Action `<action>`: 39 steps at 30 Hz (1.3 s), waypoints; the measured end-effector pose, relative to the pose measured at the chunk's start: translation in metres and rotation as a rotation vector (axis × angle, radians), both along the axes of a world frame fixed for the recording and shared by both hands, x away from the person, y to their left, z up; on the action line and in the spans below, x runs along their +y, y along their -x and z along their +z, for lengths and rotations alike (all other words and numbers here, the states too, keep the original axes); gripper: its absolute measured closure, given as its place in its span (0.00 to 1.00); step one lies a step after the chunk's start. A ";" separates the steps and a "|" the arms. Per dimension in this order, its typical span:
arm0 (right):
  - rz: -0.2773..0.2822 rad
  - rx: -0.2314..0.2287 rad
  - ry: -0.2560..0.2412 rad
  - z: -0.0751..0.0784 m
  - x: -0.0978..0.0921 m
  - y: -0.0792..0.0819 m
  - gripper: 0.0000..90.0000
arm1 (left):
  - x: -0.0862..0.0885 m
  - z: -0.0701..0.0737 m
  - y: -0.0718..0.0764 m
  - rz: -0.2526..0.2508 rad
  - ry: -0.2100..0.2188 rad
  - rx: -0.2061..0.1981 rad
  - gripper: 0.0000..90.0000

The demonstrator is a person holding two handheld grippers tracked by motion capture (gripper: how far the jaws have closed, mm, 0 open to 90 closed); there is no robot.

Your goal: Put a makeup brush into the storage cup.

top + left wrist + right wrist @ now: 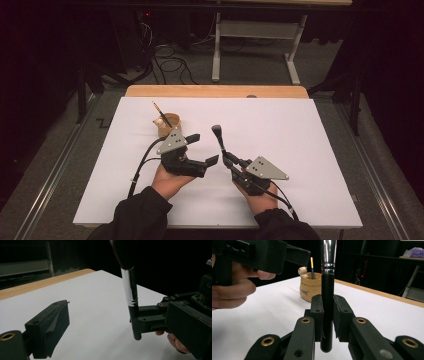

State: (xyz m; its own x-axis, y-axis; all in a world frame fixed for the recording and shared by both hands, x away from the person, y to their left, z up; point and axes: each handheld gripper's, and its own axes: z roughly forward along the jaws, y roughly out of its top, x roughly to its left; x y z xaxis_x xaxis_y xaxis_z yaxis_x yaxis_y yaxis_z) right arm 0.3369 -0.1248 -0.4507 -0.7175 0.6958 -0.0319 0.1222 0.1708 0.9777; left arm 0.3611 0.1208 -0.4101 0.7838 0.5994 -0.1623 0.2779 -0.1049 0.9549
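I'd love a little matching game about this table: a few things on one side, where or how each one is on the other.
Things:
1. brush
2. cup
3. left claw
4. pencil

States:
A. open, holding nothing
B. stands in the cup
C. clamped upright in the right claw
D. sits on the white sheet, behind the left claw

Pairs: 1-C, 2-D, 3-A, 4-B

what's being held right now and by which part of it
The right gripper holds a makeup brush upright, its fingers clamped on the black handle near its lower end. The left gripper is open and holds nothing.
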 end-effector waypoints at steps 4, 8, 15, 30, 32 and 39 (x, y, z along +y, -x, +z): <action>0.000 -0.005 0.000 0.000 0.002 0.001 0.89 | 0.000 -0.004 0.001 -0.005 0.000 0.010 0.08; 0.001 -0.005 -0.002 -0.001 0.004 0.002 0.89 | 0.001 -0.007 0.000 -0.007 0.012 0.021 0.12; 0.019 -0.005 0.001 -0.003 0.010 0.003 0.89 | 0.001 -0.010 -0.001 -0.015 0.025 0.030 0.19; 0.038 0.004 0.011 -0.006 0.016 0.004 0.89 | 0.001 -0.015 -0.001 -0.048 0.089 0.060 0.52; 0.042 0.003 0.013 -0.007 0.017 0.005 0.89 | 0.001 -0.014 0.000 -0.049 0.088 0.059 0.55; 0.049 -0.004 0.015 -0.007 0.019 0.006 0.89 | 0.004 -0.014 0.000 -0.055 0.115 0.070 0.66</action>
State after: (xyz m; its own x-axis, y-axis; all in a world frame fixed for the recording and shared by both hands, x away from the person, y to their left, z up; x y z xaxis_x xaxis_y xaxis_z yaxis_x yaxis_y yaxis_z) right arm 0.3309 -0.1060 -0.4575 -0.7507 0.6591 -0.0448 0.1095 0.1911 0.9754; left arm 0.3611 0.1247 -0.4245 0.7995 0.5299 -0.2828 0.3409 -0.0126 0.9400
